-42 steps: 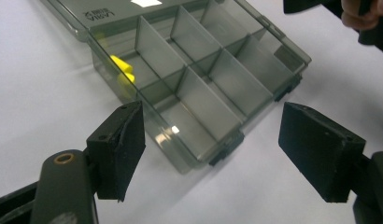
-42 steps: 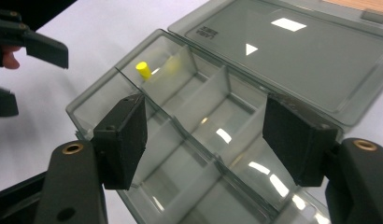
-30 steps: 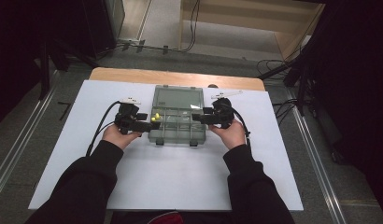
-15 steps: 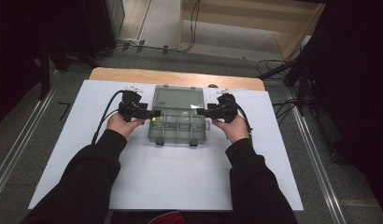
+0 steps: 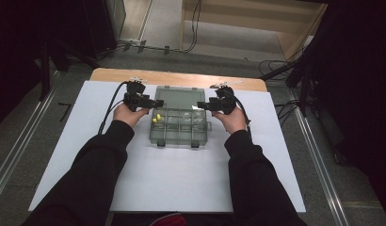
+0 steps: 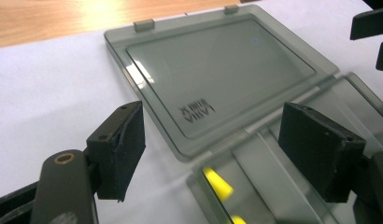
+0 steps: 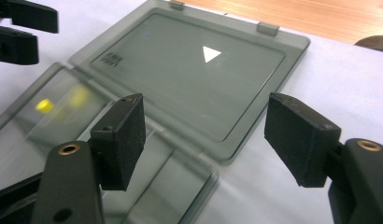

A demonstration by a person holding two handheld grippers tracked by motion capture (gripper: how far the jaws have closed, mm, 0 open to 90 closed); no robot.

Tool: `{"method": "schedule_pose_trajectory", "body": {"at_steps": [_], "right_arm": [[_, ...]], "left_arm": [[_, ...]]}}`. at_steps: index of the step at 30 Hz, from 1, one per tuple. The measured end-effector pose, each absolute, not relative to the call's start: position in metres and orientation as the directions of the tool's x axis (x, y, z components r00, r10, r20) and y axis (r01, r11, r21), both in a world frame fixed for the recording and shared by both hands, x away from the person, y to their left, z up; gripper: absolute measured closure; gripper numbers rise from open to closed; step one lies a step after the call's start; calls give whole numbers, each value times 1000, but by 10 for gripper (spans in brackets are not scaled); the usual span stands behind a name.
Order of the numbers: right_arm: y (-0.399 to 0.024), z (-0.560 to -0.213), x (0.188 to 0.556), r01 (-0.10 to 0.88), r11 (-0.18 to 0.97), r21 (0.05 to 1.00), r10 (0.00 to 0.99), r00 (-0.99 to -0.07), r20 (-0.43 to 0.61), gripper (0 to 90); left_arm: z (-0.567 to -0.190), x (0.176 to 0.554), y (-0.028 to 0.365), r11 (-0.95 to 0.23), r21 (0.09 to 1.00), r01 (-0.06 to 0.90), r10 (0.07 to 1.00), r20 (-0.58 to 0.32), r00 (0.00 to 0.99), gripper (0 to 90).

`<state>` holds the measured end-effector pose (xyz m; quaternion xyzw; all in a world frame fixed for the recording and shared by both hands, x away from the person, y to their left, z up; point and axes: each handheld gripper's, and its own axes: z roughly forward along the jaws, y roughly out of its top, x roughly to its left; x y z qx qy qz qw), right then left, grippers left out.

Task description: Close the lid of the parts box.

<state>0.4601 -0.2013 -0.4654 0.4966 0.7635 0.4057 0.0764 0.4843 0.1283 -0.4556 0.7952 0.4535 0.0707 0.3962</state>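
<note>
A smoky clear organiser box (image 5: 179,134) lies open on the white board, its lid (image 5: 178,98) flat on the far side. Small yellow pieces (image 5: 156,118) sit in a left compartment. My left gripper (image 5: 158,102) is open at the lid's left near corner, by the hinge line. My right gripper (image 5: 200,105) is open at the lid's right near corner. In the left gripper view the gripper (image 6: 217,140) straddles the lid (image 6: 217,65) corner above a yellow piece (image 6: 217,182). In the right gripper view the gripper (image 7: 208,135) spans the lid (image 7: 189,70) edge, touching nothing.
The white board (image 5: 172,183) covers a wooden table (image 5: 181,77) whose far edge shows behind the box. Cables trail from both grippers. Dark floor, rails and wooden furniture lie beyond the table.
Both hands have moved away from me, from the sides of the box's tray up to the hinge line and lid corners. The box itself has not shifted.
</note>
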Motion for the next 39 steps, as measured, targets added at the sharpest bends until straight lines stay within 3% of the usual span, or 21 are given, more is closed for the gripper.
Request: {"method": "schedule_pose_trajectory", "body": {"at_steps": [7, 20, 26, 31, 39], "right_arm": [[-193, -471, 477, 727, 169, 666, 841, -459, 287, 279], [-181, -488, 486, 737, 164, 656, 888, -399, 226, 270], [-179, -493, 488, 742, 164, 650, 894, -390, 219, 270], [-179, -497, 489, 747, 158, 646, 901, -376, 214, 270], [-177, -502, 490, 755, 142, 640, 899, -369, 236, 270]], "left_arm": [[-464, 500, 125, -259, 702, 663, 808, -219, 548, 236], [-483, 514, 118, -181, 688, 703, 853, -246, 460, 235], [-488, 515, 112, -169, 694, 700, 857, -247, 452, 235], [-491, 514, 105, -204, 709, 675, 865, -193, 464, 235], [-498, 514, 100, -204, 700, 684, 863, -201, 463, 235]]}}
